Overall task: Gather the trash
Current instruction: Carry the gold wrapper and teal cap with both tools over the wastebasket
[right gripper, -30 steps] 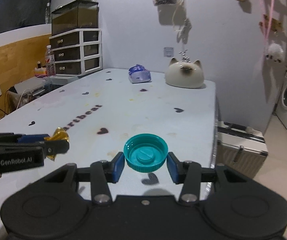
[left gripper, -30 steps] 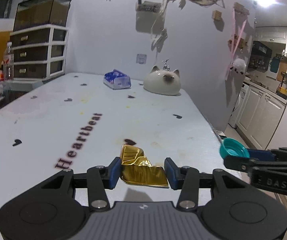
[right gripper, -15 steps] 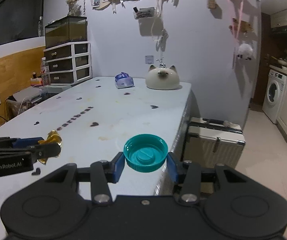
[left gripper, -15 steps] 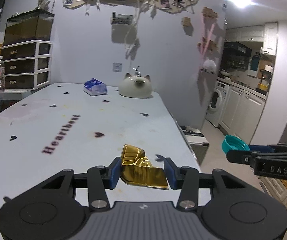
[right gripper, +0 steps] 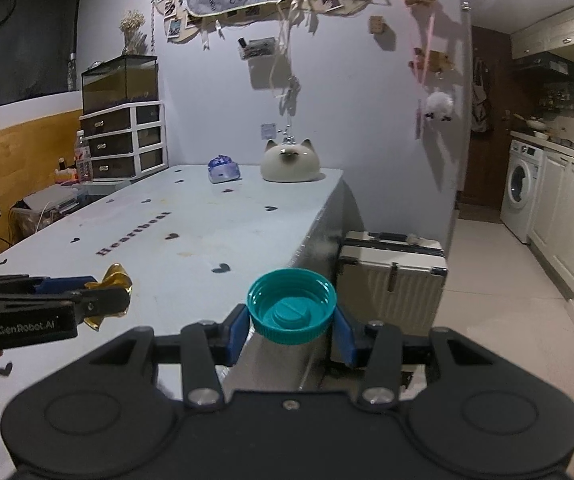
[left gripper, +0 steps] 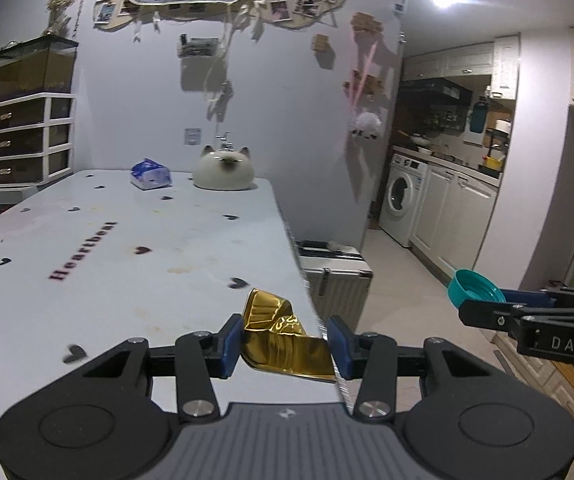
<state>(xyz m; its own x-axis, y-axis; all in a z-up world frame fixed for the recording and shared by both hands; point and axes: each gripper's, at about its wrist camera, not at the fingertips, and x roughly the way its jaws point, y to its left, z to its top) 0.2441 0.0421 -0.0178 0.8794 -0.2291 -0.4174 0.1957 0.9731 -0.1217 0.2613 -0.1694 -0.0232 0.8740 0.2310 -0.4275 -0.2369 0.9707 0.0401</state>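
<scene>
1. Left claw (left gripper: pixel 285 343), bottom centre of the left wrist view; blue pads clamped on a crumpled gold foil wrapper (left gripper: pixel 283 336); wrapper held in the air above the near right edge of the tabletop (left gripper: pixel 127 264).
2. Right claw (right gripper: pixel 292 328), bottom centre of the right wrist view; pads clamped on the sides of a teal bottle cap (right gripper: pixel 291 306), hollow side up; cap held in the air, past the tabletop's right edge, with the floor behind it.
3. Cross-check: right claw with the cap appears at the right edge of the left wrist view; left claw with the wrapper at the left edge of the right wrist view; the two claws side by side, apart.
4. Tabletop pale, printed with small dark hearts and the word "Heartbeat"; at its far end a white cat-shaped ceramic piece (left gripper: pixel 223 170) and just left of it a blue-and-white packet (left gripper: pixel 150 174).
5. Below the tabletop's right edge, on the floor, a pale ribbed suitcase (right gripper: pixel 393 280); washing machine (right gripper: pixel 521 188) at the right.
</scene>
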